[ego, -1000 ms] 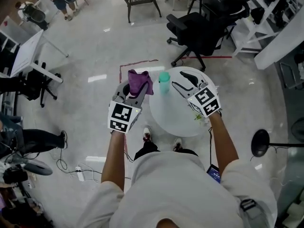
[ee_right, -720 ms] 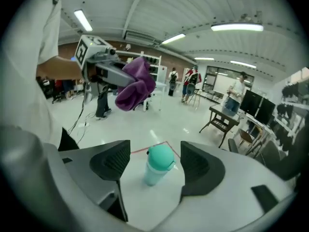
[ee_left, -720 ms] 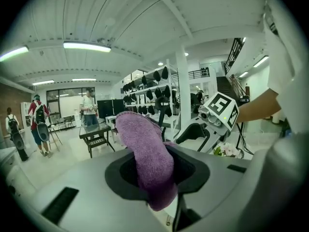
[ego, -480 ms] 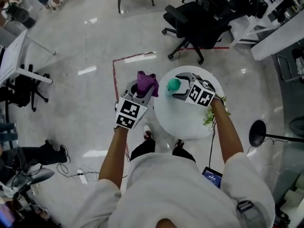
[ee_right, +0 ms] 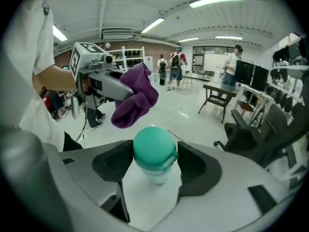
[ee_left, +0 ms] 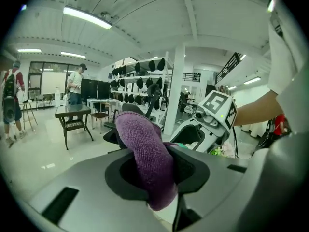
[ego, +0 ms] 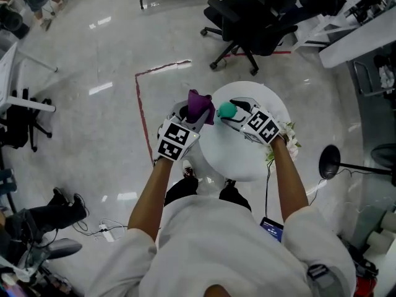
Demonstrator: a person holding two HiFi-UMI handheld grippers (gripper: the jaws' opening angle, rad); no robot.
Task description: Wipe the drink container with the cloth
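Note:
The drink container [ego: 226, 109], a clear cup with a teal lid, stands at the left side of the round white table [ego: 247, 159]. My right gripper [ego: 230, 113] reaches around it from the right. In the right gripper view the teal lid [ee_right: 154, 151] sits between the closing jaws, and both pads touch it. My left gripper [ego: 190, 117] is shut on a purple cloth [ego: 201, 106], held just left of the container. The cloth [ee_left: 145, 158] bulges up out of the left jaws, and in the right gripper view it [ee_right: 135, 103] hangs above and behind the lid.
A small plant [ego: 284, 144] sits at the table's right edge. A black office chair [ego: 247, 23] stands beyond the table and a black round stand base [ego: 330, 161] on the floor to the right. Red tape [ego: 139, 98] marks the floor on the left.
My right gripper has swung left from the table's right side and now has the container between its jaws. The left gripper has brought the cloth closer to the container.

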